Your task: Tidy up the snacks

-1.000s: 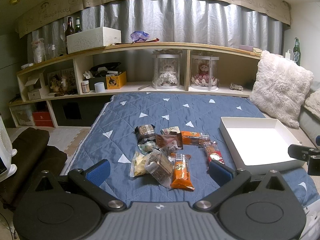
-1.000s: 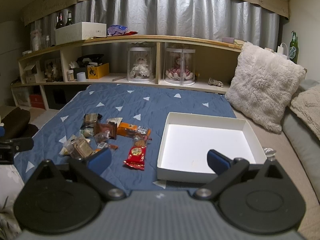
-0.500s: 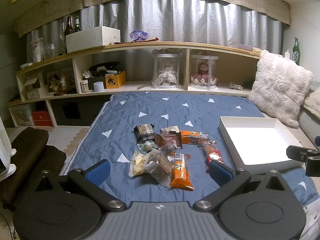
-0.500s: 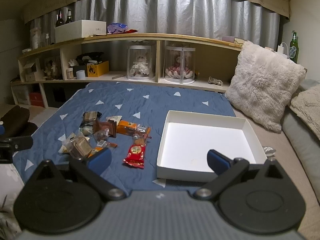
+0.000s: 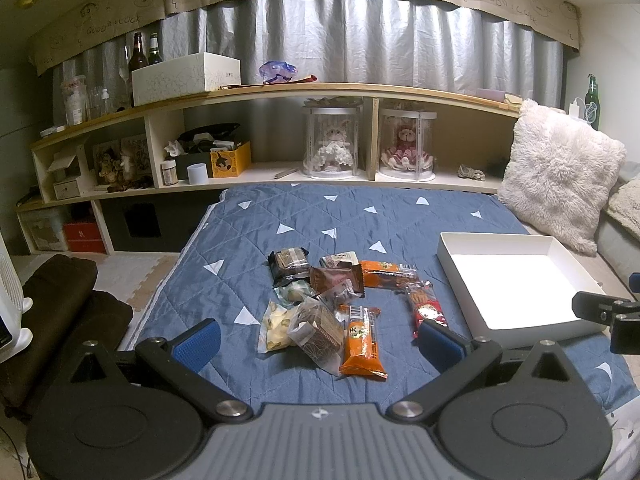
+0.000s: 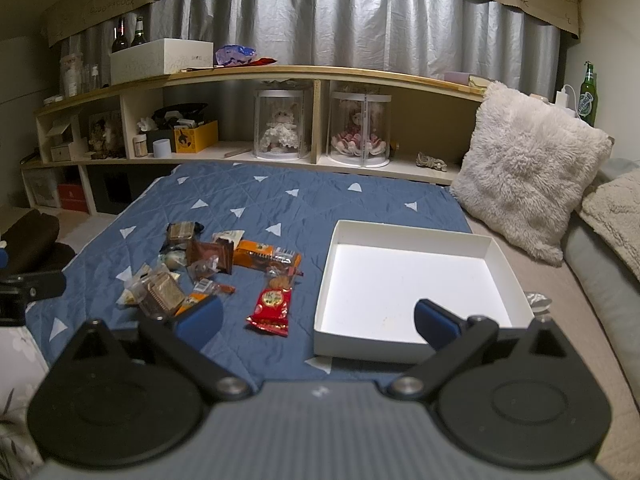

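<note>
Blue quilt [image 5: 320, 216] carries my loose snacks [image 5: 336, 304] beside the empty white box [image 6: 404, 276]; I hold my left tool [image 5: 316, 338] and right tool [image 6: 316, 320] wide, empty, ready to sort.

Bedroom — quilt [image 5: 320, 216], pillow [image 5: 560, 176], shelves [image 5: 280, 96]

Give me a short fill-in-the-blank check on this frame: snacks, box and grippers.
1. The white box holds ____ snacks.
2. The snack lying closest to the box is the ____ packet.
3. Both the left gripper and the right gripper are ____.
4. The snacks lie on a ____ quilt.

Missing words: no; red; open; blue
</note>
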Demonstrator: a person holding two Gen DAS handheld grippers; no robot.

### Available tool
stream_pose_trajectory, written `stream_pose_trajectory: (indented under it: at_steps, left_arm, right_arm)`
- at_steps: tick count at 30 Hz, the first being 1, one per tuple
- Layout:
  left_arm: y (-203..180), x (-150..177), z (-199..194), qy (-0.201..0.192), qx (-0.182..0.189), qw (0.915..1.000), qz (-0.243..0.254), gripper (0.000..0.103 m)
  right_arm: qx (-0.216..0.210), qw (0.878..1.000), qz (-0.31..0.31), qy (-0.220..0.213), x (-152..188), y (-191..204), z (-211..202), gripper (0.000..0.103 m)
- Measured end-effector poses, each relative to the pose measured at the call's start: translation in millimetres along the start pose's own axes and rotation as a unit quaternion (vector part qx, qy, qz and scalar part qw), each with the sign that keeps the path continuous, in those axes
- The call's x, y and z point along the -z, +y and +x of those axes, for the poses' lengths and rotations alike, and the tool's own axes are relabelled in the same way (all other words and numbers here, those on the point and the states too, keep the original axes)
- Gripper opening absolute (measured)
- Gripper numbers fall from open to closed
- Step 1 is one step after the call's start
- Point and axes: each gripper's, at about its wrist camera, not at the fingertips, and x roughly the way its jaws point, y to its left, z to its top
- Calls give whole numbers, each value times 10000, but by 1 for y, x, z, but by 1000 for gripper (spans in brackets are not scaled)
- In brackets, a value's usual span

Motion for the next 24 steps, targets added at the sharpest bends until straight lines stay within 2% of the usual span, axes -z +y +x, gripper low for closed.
stream_pose_trajectory:
  at_steps: [24]
  left_arm:
    - [0,0,0,7,-1,10000,-3,103]
  right_arm:
    - [-1,10000,-23,21,0,1,-1,102]
